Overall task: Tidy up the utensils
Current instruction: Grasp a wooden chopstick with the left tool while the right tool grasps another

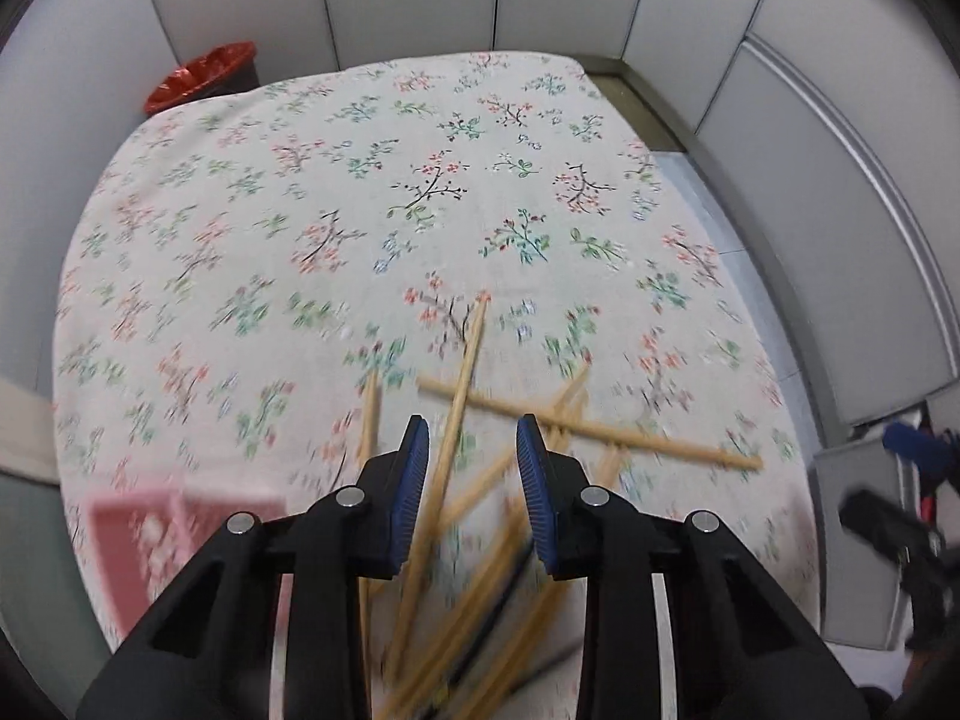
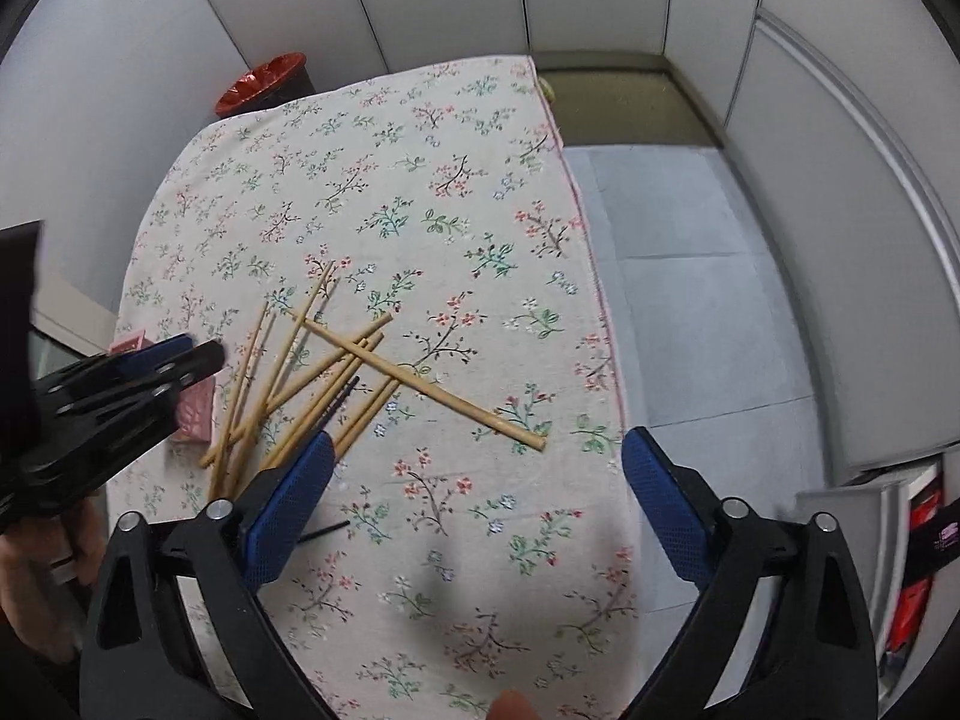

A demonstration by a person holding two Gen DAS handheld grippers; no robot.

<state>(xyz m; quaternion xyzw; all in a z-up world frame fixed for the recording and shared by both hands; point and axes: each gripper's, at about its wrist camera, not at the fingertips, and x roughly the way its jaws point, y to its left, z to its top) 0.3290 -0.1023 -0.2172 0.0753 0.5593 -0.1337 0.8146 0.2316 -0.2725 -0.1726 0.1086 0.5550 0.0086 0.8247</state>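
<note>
Right now the step in hand looks like the first pick from a loose heap of wooden chopsticks lying crossed on the flowered tablecloth, with a pink basket just beside the heap on its left.

The left gripper hangs steeply over the pile with its blue pads narrowed. One chopstick runs up between them, but a clear gap shows on either side of it, so I judge nothing is gripped yet. The right gripper stands wide and empty over bare cloth, to the right of the heap.

To do this well, I would settle on that single stick between the left pads and close on it near its middle, so it lifts level and does not swing. The sticks overlap; the long one lying across the others could be dragged along, so a straight upward lift is safer than a sideways pull. A dark thin stick lies among the wooden ones; what it is I cannot tell.
</note>
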